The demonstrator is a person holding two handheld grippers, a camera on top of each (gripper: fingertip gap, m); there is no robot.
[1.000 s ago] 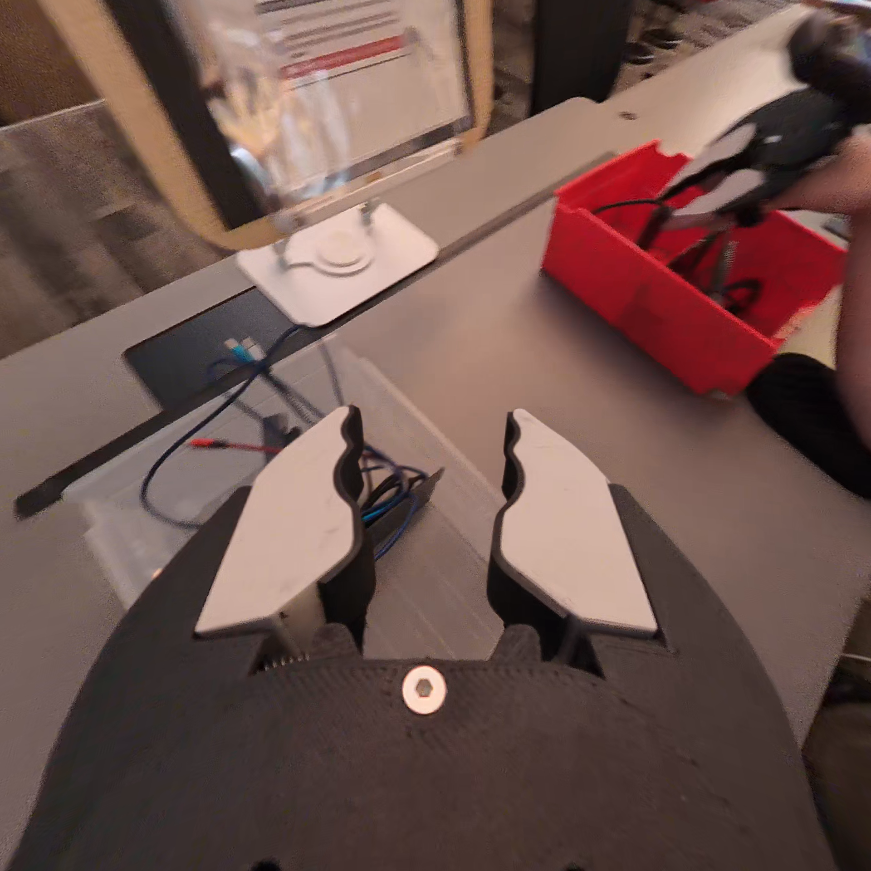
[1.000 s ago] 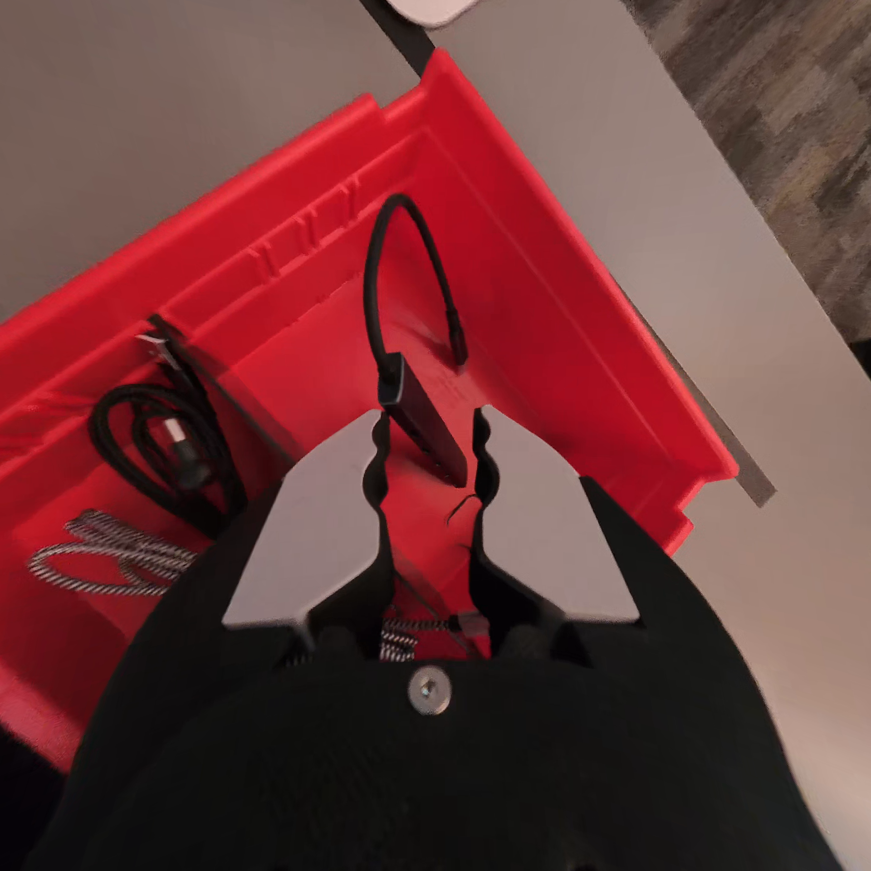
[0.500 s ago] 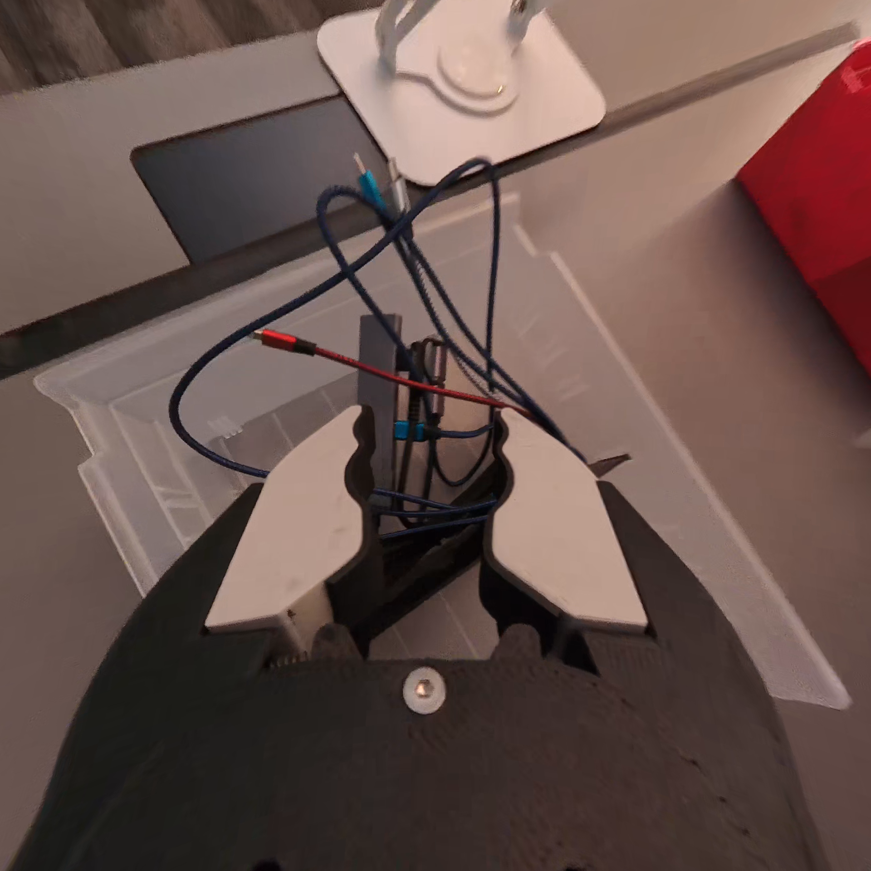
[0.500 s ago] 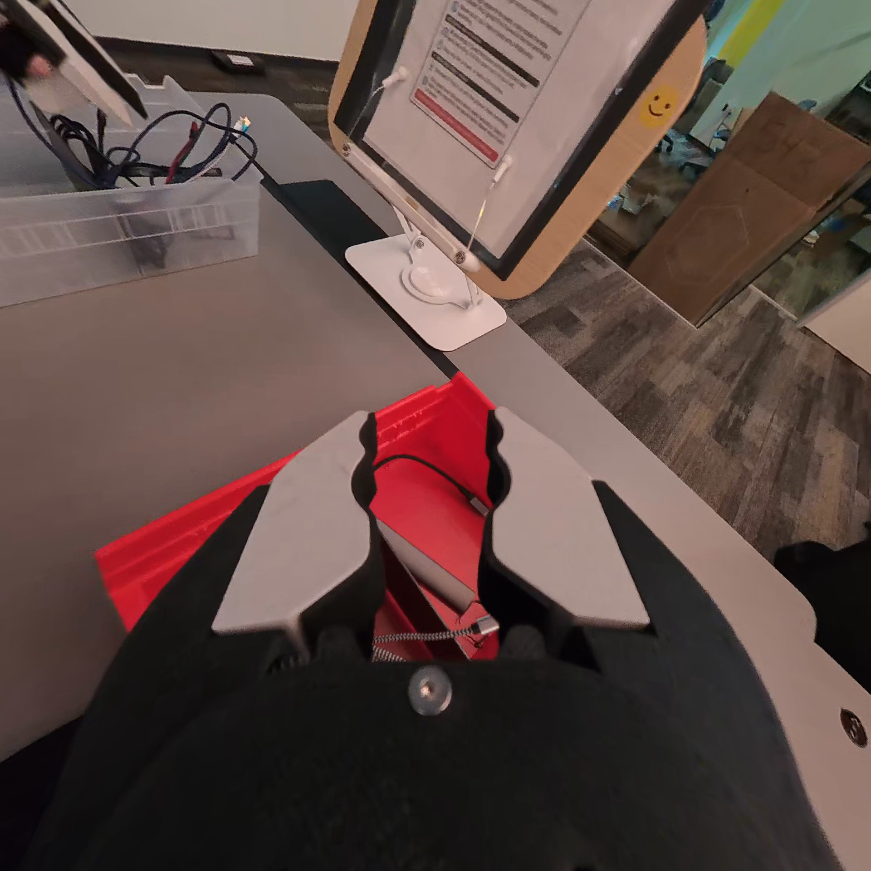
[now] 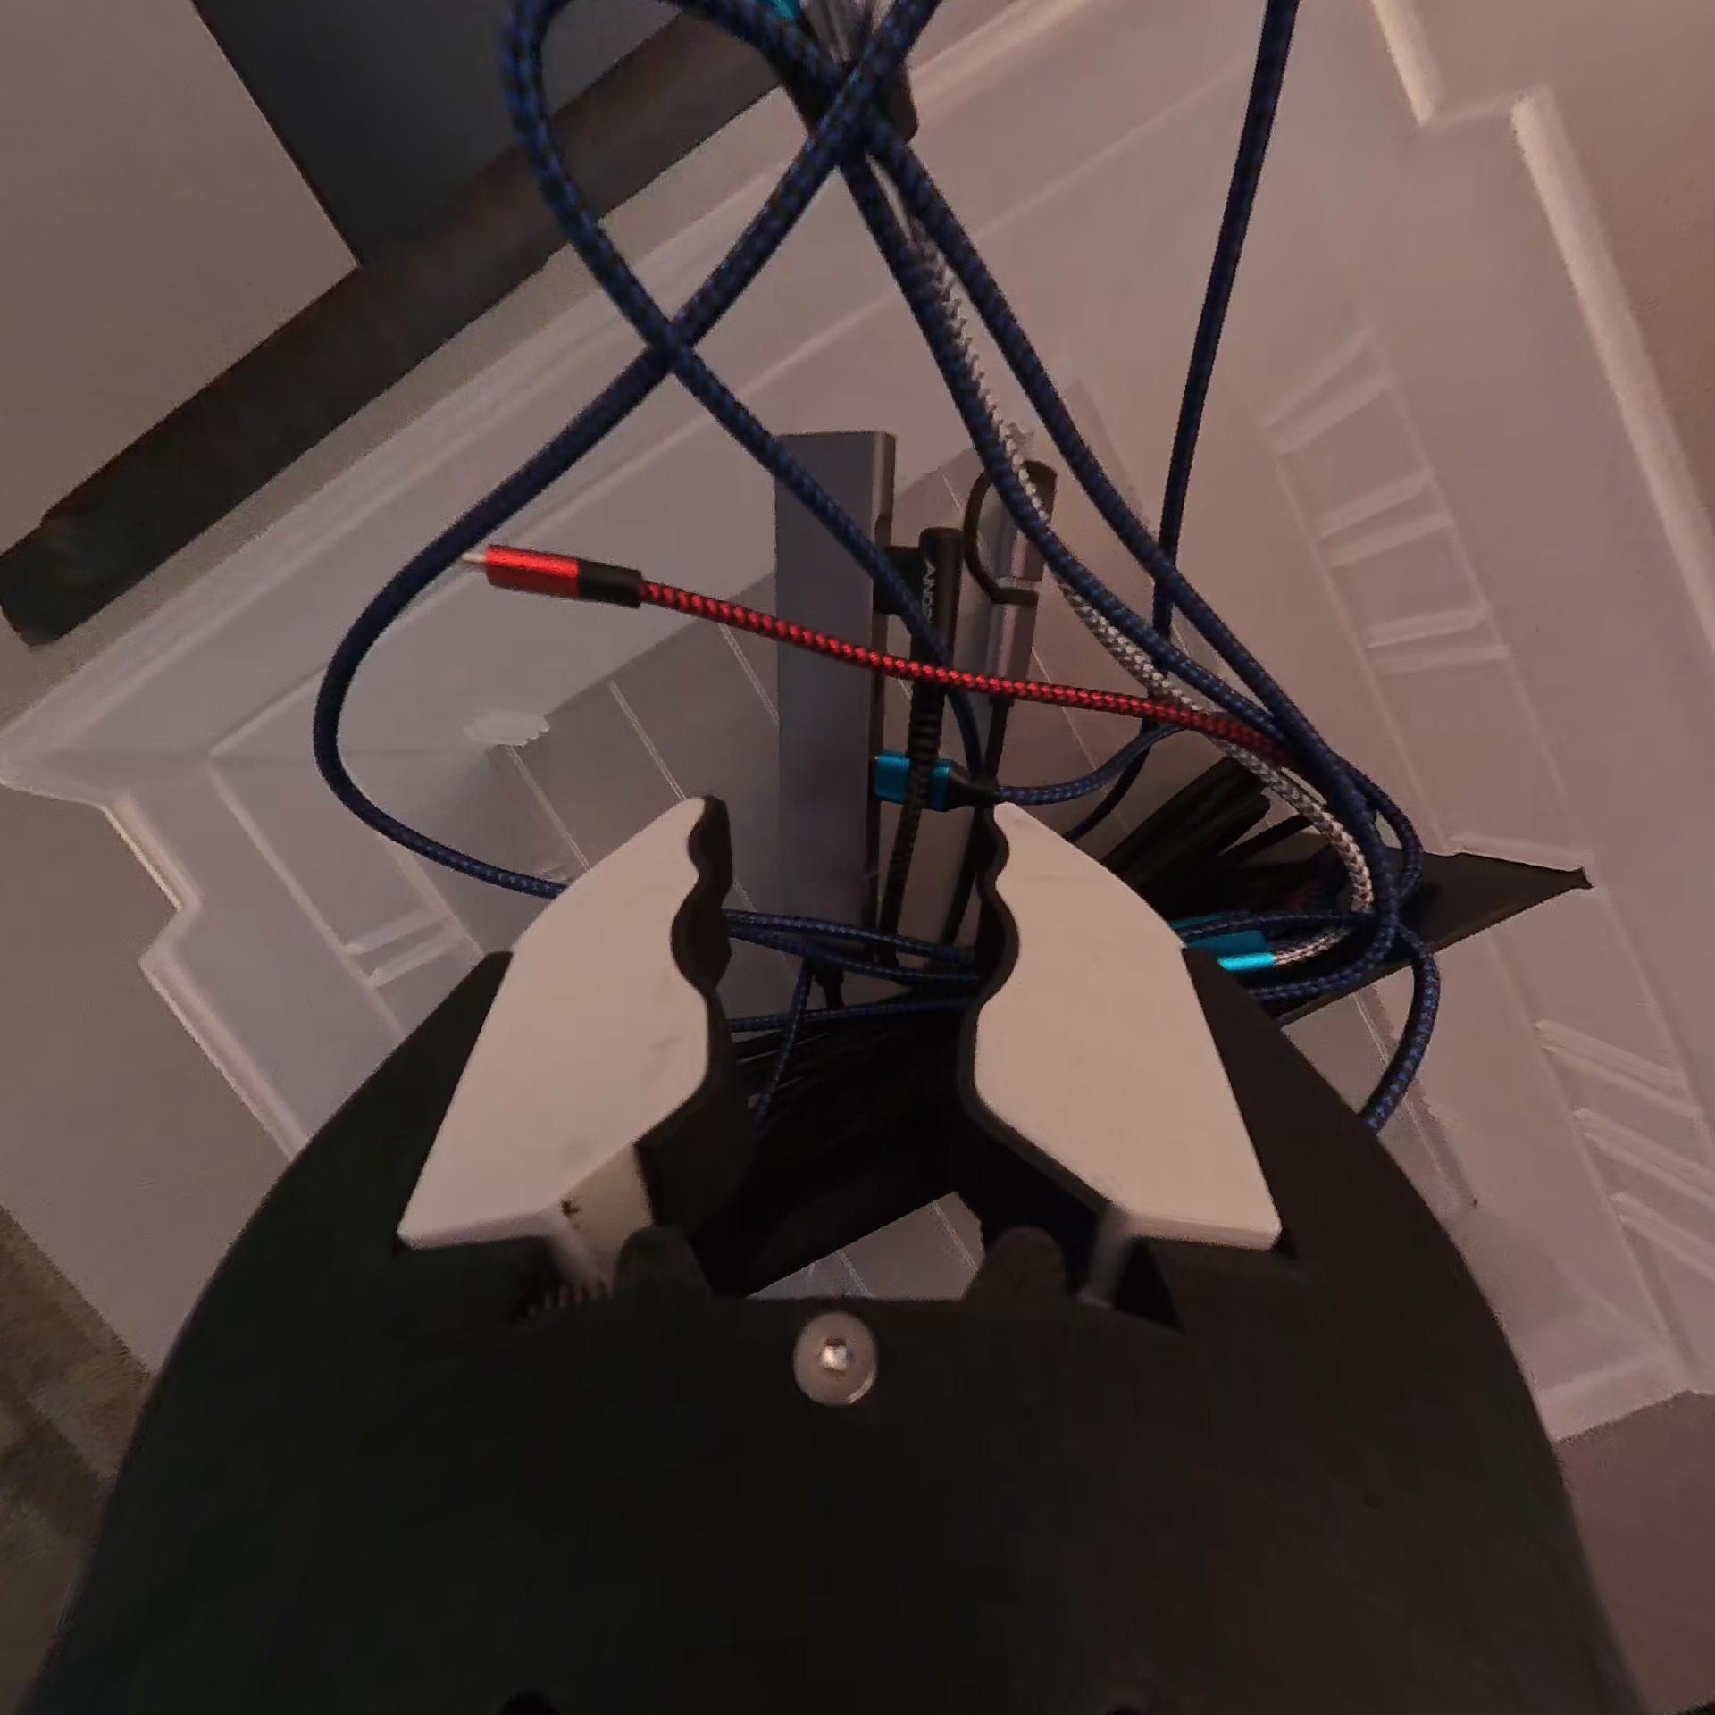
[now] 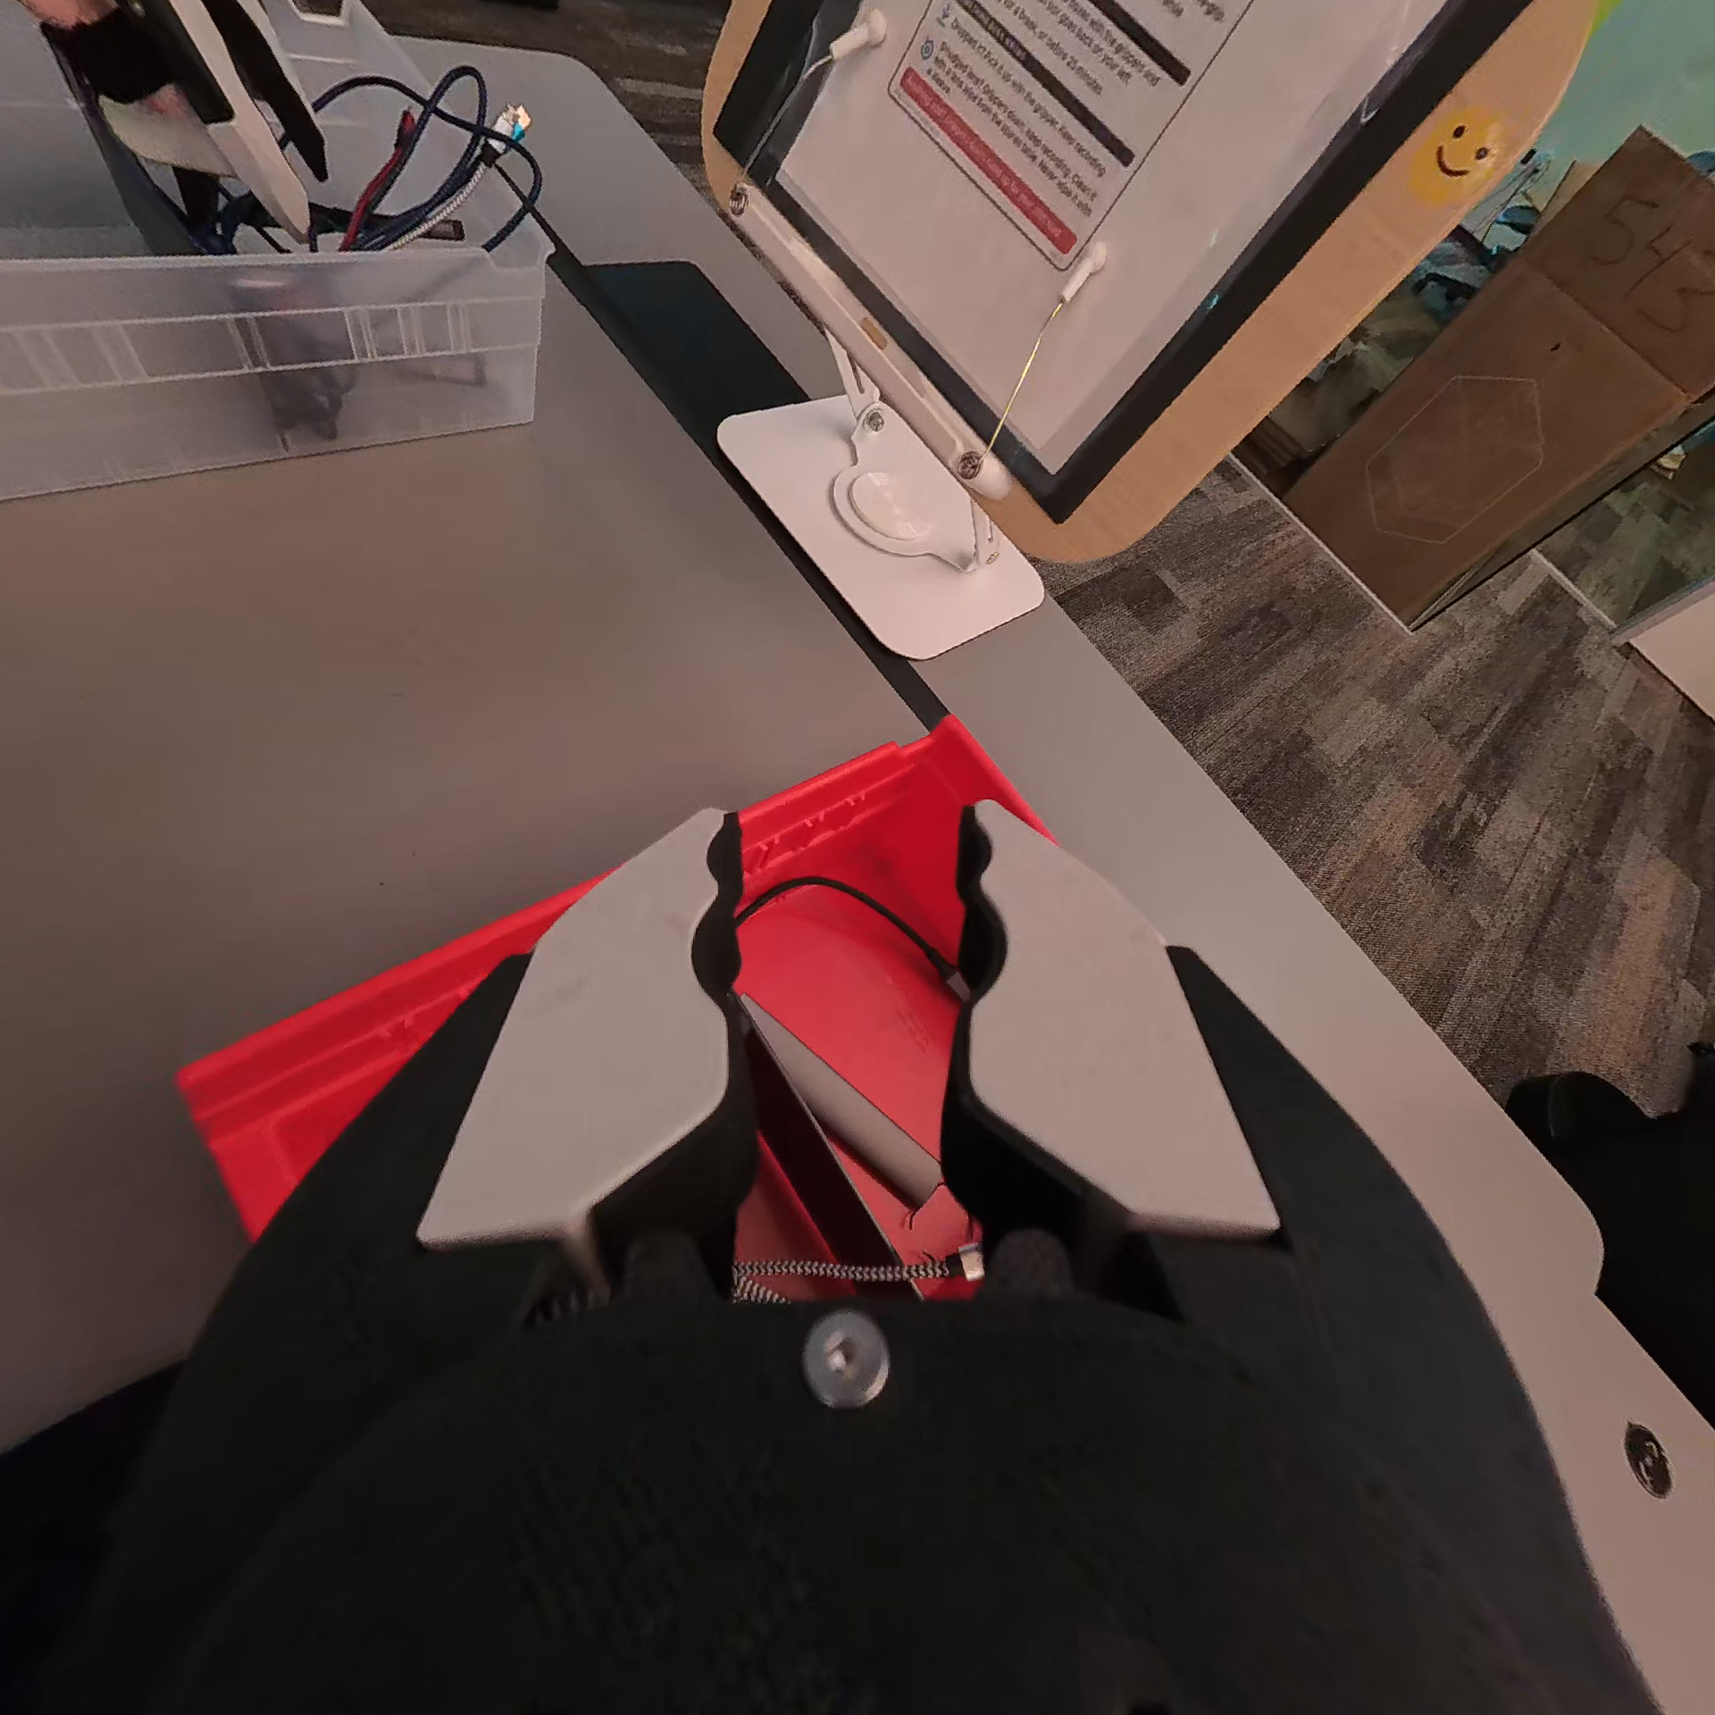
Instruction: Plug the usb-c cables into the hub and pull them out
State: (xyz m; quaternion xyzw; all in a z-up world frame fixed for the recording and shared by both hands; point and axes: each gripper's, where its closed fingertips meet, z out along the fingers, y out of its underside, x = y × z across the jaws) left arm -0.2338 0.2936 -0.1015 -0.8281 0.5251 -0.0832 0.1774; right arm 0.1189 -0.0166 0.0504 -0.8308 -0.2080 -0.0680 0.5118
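Left gripper [image 5: 849, 868] now dropped deep into clear bin [image 5: 148, 761], jaws apart, empty, straddling grey hub [image 5: 821, 650] amid blue cables [image 5: 650, 343]. Right gripper [image 6: 844, 882] lifted above red bin [image 6: 306, 1104], apart, empty. Grasp imminent.

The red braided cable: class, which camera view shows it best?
The left wrist view: the red braided cable crosses the clear bin's tangle close up, plug end free. The right wrist view shows only a distant red strand in that bin.
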